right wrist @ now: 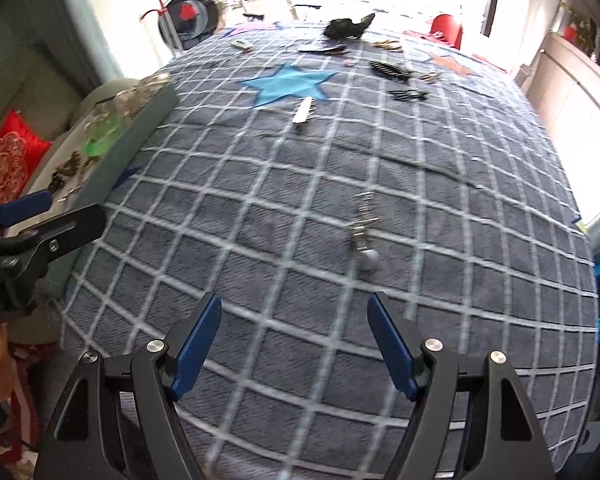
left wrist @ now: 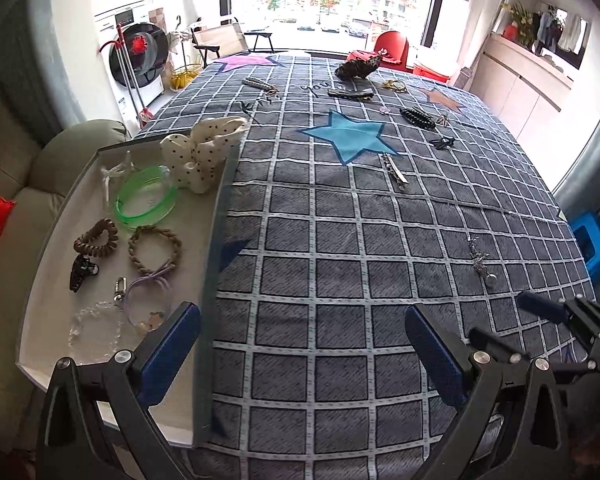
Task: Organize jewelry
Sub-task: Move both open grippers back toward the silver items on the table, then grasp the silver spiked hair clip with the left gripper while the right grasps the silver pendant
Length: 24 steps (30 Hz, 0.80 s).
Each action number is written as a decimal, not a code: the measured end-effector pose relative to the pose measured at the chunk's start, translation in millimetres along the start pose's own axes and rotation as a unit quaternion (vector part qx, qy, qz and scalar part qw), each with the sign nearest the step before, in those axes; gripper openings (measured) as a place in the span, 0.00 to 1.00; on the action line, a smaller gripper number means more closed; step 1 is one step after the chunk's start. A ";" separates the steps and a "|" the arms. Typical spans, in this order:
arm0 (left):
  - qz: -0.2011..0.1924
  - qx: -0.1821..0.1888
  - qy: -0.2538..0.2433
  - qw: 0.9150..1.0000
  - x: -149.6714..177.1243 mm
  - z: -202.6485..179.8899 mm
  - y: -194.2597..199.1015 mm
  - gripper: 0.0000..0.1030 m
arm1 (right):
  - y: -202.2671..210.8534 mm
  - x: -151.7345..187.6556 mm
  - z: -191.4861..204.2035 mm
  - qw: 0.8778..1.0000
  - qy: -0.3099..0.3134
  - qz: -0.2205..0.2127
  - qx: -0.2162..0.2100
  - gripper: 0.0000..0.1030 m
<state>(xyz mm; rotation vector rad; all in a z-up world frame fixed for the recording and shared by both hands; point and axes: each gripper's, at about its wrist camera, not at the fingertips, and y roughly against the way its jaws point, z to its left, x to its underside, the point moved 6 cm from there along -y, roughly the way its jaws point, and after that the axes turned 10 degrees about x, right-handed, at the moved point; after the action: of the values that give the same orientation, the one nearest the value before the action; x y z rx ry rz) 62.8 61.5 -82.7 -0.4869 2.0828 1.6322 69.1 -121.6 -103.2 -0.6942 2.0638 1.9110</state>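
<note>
Table w/ checked cloth [left wrist: 340, 280]: tray [left wrist: 216, 248], silver brooch [left wrist: 480, 258], hair clips [left wrist: 418, 117].

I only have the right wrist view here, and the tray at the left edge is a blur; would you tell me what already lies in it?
Observer: A green bangle lies in the tray, beside a polka-dot scrunchie leaning on its far wall.
Operator: Thank you. Anything nearer the left gripper?
Observer: A braided bracelet and a brown spiral hair tie lie side by side.
Operator: Is the left gripper holding anything?
Observer: No, the left gripper is open and empty.
</note>
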 end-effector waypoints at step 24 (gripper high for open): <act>0.039 0.027 -0.003 0.999 -71.5 -46.1 -104.4 0.87 | -35.3 -20.3 -21.3 0.999 -0.021 -0.020 0.027 0.28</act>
<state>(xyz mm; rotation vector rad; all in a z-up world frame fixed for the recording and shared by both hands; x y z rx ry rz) 172.2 -8.0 -119.3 -0.3871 2.1591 1.6129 107.0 -140.0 -121.5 -0.6713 2.0530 1.8257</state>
